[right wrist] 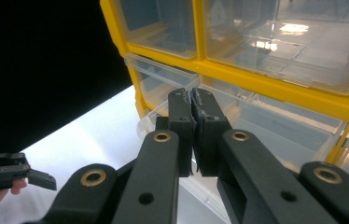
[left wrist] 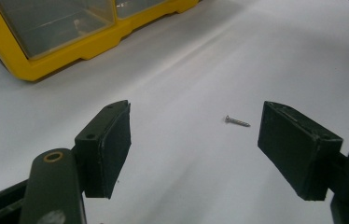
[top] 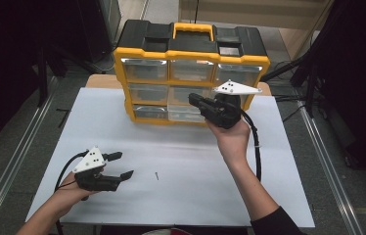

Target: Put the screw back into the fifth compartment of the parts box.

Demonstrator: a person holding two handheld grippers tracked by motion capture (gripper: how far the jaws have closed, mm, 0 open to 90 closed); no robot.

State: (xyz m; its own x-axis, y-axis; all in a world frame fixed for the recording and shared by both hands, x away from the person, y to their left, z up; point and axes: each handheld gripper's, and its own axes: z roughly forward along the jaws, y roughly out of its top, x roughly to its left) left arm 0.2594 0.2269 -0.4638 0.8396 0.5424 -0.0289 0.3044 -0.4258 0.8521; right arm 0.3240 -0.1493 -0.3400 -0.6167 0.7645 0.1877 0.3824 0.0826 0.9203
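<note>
With the left gripper (left wrist: 193, 149) wide open around the small screw (left wrist: 237, 122) on the near white table (top: 181, 196), and the right gripper (right wrist: 192, 116) closed against the pulled-out drawer (top: 183, 113) of the yellow organizer (top: 191, 54), a flat pinch may skid the screw away.

Left tongs (top: 124, 164) low and spread wide; right tongs (top: 192, 99) raised, jaws pressed together, empty.

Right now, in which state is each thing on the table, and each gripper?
Left gripper: open, empty, near the table.
Right gripper: shut, at the pulled-out drawer's front.
Bottom middle drawer: pulled partly out.
Organizer box: upright, other drawers pushed in.
Screw: lying loose on the table.
</note>
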